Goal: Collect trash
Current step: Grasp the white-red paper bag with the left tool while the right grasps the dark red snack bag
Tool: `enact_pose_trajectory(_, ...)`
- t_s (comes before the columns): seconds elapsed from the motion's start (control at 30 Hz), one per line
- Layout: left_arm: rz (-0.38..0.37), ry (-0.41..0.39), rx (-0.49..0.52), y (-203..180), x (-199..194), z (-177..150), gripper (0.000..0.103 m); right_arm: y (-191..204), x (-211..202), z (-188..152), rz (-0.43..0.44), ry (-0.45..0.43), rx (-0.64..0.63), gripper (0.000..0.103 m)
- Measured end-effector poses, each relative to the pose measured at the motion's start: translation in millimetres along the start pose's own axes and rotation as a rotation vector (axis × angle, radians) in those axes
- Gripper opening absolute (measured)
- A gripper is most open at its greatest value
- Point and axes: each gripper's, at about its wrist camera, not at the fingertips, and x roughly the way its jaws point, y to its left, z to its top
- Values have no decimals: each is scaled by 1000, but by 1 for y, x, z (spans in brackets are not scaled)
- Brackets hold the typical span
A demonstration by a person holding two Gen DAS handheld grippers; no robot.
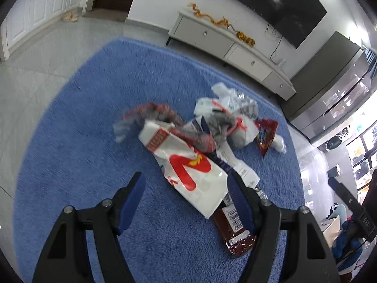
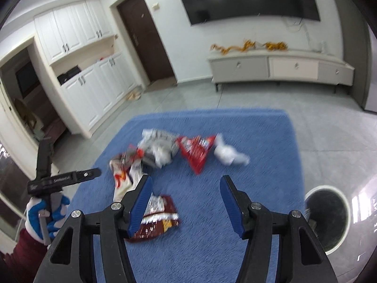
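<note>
Trash lies in a loose heap on a blue rug (image 1: 82, 141). A white bag with a red mark (image 1: 188, 165) is nearest, with a dark red snack wrapper (image 1: 235, 233) at its lower right. Crumpled white and grey bags (image 1: 226, 113) and a red chip bag (image 1: 265, 134) lie beyond. My left gripper (image 1: 186, 181) hovers open over the white bag, gripping nothing. My right gripper (image 2: 186, 184) is open above bare rug, holding nothing. The dark red wrapper (image 2: 160, 217) lies by its left finger, and the red chip bag (image 2: 196, 151) and a white wad (image 2: 228, 153) are farther off.
A round bin with a white rim (image 2: 327, 217) stands on the tiles just off the rug's right edge. A low TV cabinet (image 2: 278, 67) lines the far wall. White cupboards (image 2: 94, 89) stand at the left. A gloved hand (image 2: 44, 212) holds the other gripper's handle.
</note>
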Motion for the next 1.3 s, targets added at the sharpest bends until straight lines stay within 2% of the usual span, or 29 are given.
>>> enact_pose_trajectory(0.13,-16,56,-75,2,26,0,71,7,27,-23,65,87,-6,58)
enact_pose_trajectory(0.33,-23,90,-177,1,49,10,70,14,67,-48,149,213,-31,60)
enact_pose_trajectory(0.53,-34,70,-238,-1,58,17,70,19,98,-65,210,300,-28,61)
enact_pose_trajectory(0.57,-36,61,-251,0,58,16,68,21,100,-66,220,306,-25,61)
enact_pose_trajectory(0.67,-31,53,-262,4,57,11,43,26,108,-70,250,319,-27,61)
enact_pose_trajectory(0.7,-33,48,-270,6,56,8,39,28,110,-72,255,323,-31,60)
enact_pose_trajectory(0.87,-61,23,-293,17,44,-1,25,39,117,-81,265,323,-56,32)
enact_pose_trajectory(0.9,-66,16,-299,22,41,-4,23,41,116,-83,264,320,-60,29)
enact_pose_trajectory(0.97,-78,2,-310,25,36,-8,19,44,117,-84,265,311,-60,11)
enact_pose_trajectory(1.13,-96,-23,-319,28,22,-12,13,52,108,-95,269,271,-74,5)
enact_pose_trajectory(1.3,-101,-54,-289,20,0,-15,11,50,91,-94,292,206,-73,4)
